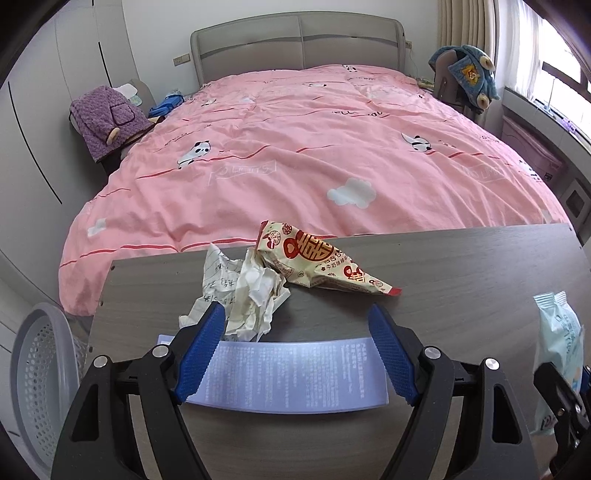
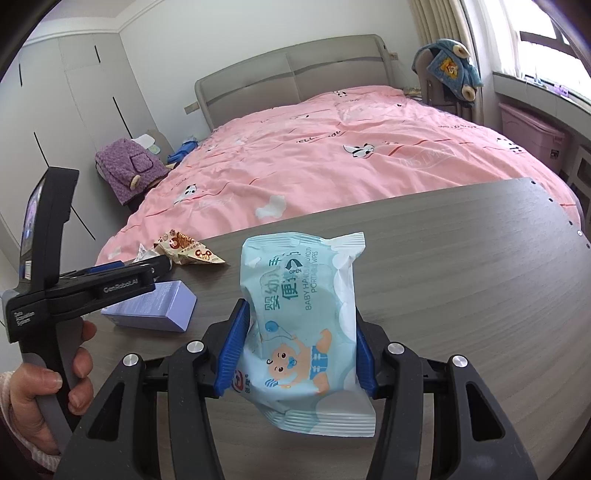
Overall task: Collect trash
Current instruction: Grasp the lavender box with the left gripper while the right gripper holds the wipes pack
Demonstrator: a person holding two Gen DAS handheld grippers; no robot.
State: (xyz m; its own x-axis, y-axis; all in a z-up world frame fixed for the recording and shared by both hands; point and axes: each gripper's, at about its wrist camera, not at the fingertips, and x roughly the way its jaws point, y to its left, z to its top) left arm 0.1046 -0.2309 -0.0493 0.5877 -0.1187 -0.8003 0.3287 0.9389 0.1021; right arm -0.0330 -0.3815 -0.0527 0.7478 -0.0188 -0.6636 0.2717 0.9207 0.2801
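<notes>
This is a bedroom in a home. A wide bed (image 1: 295,147) with a padded grey headboard (image 1: 295,40) fills most of the room, spread with a pink duvet printed with cartoon pandas and clouds. White built-in wardrobe doors (image 1: 55,92) line the left wall. A purple fleece garment (image 1: 107,118) lies draped at the bed's left side, and a blue child's jacket (image 1: 469,74) hangs over a chair at the right. Curtains (image 2: 436,22) frame a bright window (image 2: 546,37) with a pink storage box (image 2: 528,133) beneath it. A perforated grey basket (image 1: 40,369) stands off the counter's (image 1: 461,277) left edge.
</notes>
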